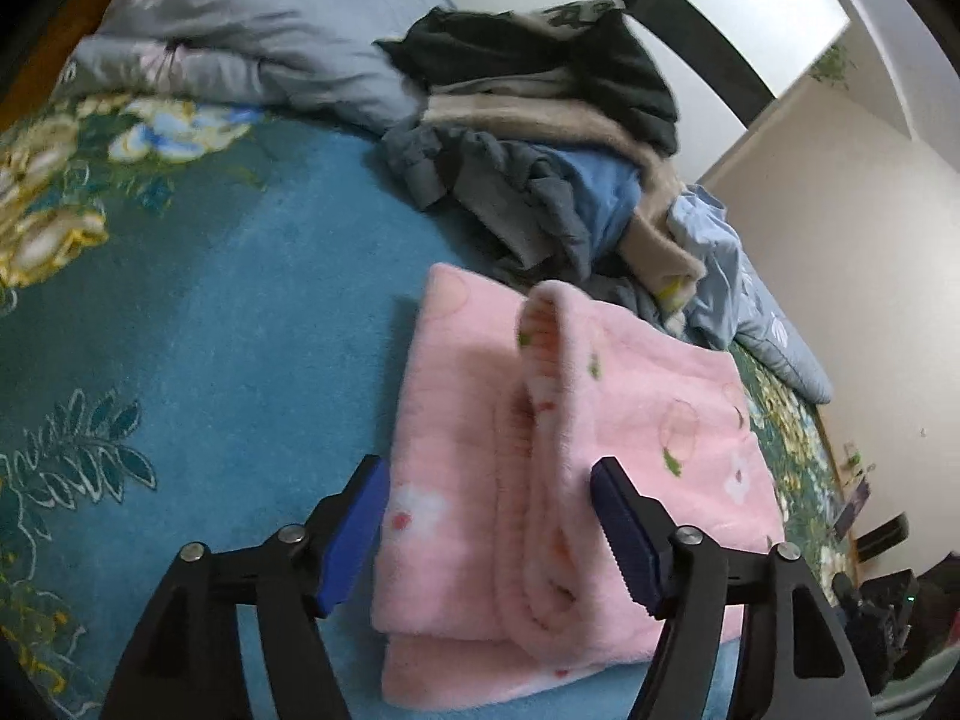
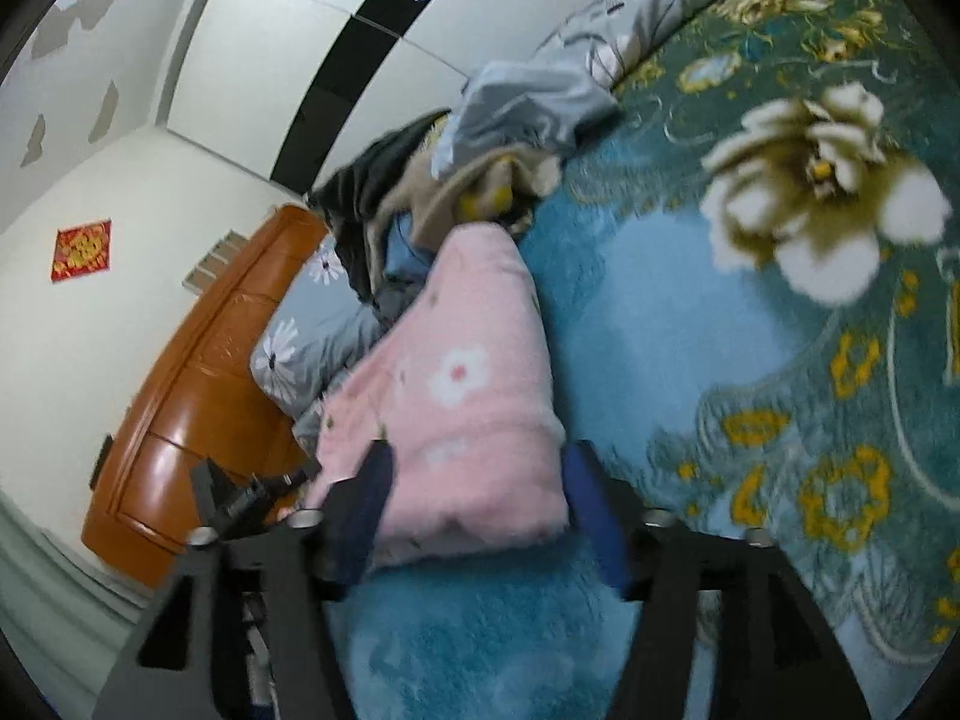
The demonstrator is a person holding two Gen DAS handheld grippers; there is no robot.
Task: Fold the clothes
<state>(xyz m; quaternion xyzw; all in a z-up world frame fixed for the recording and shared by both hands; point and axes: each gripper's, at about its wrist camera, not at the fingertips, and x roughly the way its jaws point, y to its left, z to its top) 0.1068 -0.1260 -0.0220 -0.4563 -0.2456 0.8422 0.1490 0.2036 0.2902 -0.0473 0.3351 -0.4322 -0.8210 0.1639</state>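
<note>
A pink fleece garment [image 1: 630, 420] with white flowers lies folded on the blue floral blanket [image 1: 240, 312]. A raised, rolled ridge of it runs down its middle. My left gripper [image 1: 489, 471] is open and low over the garment's near edge, its blue pads on either side of that ridge. In the right wrist view the same pink garment [image 2: 456, 372] fills the gap between the fingers of my right gripper [image 2: 480, 450]. This gripper is open too, with both blue pads beside the bundle's end. The view is blurred by motion.
A heap of unfolded clothes [image 1: 540, 138], dark, beige, grey and blue, sits just beyond the pink garment. A grey flowered quilt [image 1: 240, 30] lies at the back. An orange wooden bed board [image 2: 198, 396] and white walls border the bed. Open blanket [image 2: 690, 330] lies to the side.
</note>
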